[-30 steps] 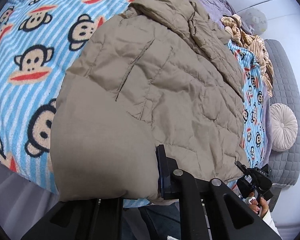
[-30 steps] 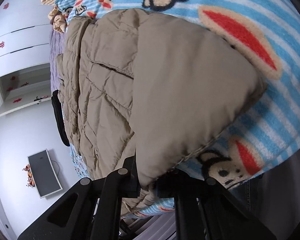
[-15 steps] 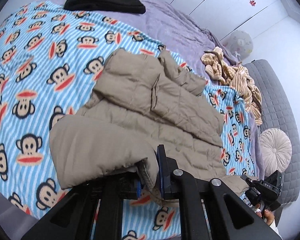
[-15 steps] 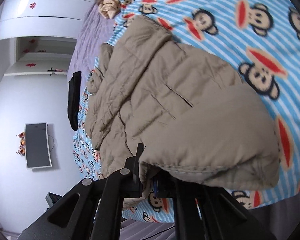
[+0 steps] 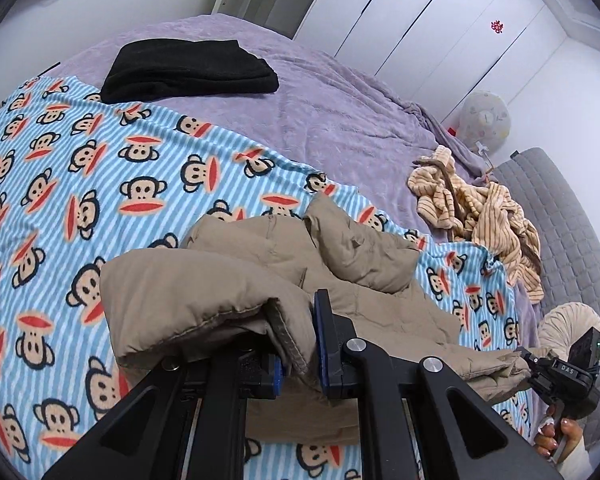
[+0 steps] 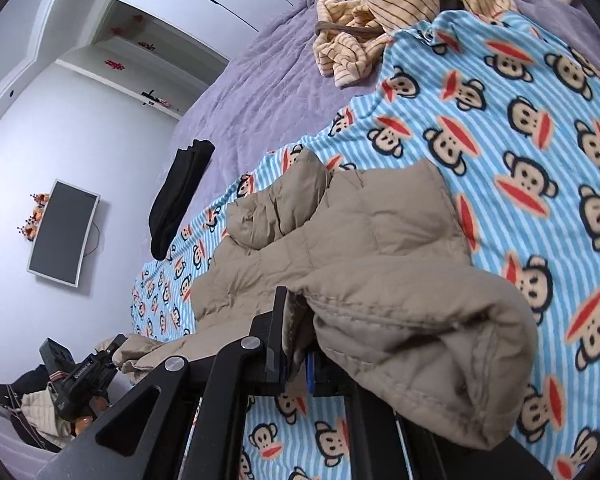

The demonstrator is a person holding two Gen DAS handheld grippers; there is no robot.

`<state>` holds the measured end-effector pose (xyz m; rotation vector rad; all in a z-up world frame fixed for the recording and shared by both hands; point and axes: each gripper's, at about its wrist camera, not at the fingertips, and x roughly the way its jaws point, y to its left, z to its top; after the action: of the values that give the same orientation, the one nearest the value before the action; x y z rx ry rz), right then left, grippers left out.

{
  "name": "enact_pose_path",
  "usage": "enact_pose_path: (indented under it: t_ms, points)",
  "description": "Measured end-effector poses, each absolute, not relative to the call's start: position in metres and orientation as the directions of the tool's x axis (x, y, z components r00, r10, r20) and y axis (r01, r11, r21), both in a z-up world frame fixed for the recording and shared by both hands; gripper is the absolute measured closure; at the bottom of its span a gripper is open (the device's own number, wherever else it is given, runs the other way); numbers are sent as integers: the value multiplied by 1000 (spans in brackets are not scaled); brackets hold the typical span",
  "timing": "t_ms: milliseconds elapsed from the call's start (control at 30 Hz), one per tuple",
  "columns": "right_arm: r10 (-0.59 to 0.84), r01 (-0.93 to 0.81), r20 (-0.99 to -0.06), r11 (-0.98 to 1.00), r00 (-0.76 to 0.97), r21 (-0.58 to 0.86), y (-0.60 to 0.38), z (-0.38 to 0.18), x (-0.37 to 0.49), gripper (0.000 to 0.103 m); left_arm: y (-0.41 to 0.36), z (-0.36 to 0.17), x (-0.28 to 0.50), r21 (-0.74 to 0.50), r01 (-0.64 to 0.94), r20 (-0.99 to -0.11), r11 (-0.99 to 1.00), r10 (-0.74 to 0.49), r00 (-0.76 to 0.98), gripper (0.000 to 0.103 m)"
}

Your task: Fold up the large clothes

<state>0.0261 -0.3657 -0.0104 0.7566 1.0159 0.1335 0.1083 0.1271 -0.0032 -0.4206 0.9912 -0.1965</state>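
Tan puffer jacket [image 5: 340, 280] bunched on monkey-print blanket [image 5: 100, 184] over bed. My left tongs [image 5: 298, 344] clenched on its hem; my right tongs [image 6: 296, 344] clenched on opposite hem corner. Black folded garment [image 5: 188, 70], striped clothes [image 5: 480, 208] well apart.

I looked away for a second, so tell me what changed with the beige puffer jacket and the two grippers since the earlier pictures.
Both grippers, the left gripper and the right gripper, have pulled back and up with the hem of the beige quilted puffer jacket, so it no longer fills the views and bunches on the blue striped monkey-print blanket. Neither let go. The folded black garment and the crumpled yellow striped clothing lie as before.
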Motion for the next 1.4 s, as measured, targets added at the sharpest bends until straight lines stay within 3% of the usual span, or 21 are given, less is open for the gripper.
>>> enact_pose_path:
  t_ms: [367, 700, 1000, 1033, 1067, 1100, 1133, 1200, 1233, 1267, 1333, 1400]
  points:
    - [390, 273, -746, 757, 541, 594, -365, -41, 118, 96, 113, -65, 199, -331, -32, -826, 943, -273, 493, 89]
    - [360, 342, -820, 778, 445, 527, -366, -133, 186, 96, 93, -156, 253, -240, -66, -877, 969, -187, 442, 89]
    - [385, 381, -813, 739, 437, 555, -366, -182, 209, 96, 81, -168, 267, -166, -33, -881, 986, -133, 455, 87]
    - [387, 387, -812, 734, 437, 558, -367, -181, 210, 96, 81, -163, 265, -169, -10, -874, 986, -145, 464, 77]
    - [393, 395, -811, 726, 433, 563, -369, -180, 210, 95, 83, -155, 260, -172, 12, -862, 985, -156, 481, 47]
    - [397, 397, -810, 722, 432, 566, -370, -177, 209, 94, 85, -145, 255, -164, 18, -849, 986, -151, 506, 28]
    - [398, 391, -808, 724, 435, 568, -371, -171, 208, 91, 87, -135, 249, -149, 15, -835, 989, -133, 534, 0]
    - [403, 365, -795, 730, 453, 578, -373, -159, 203, 68, 89, -116, 239, -140, 31, -806, 990, -132, 577, 0]
    - [410, 345, -782, 730, 469, 590, -373, -151, 197, 37, 89, -109, 236, -143, 39, -804, 989, -140, 578, 0]
    - [407, 330, -773, 734, 487, 594, -372, -144, 192, 24, 89, -104, 234, -148, 43, -803, 988, -146, 578, 0]
    - [386, 308, -772, 755, 505, 579, -368, -132, 184, 24, 82, -100, 232, -180, 82, -803, 980, -195, 563, 2]
    - [387, 268, -769, 777, 510, 569, -359, -124, 178, 34, 69, -104, 233, -216, 147, -814, 965, -261, 518, 18]
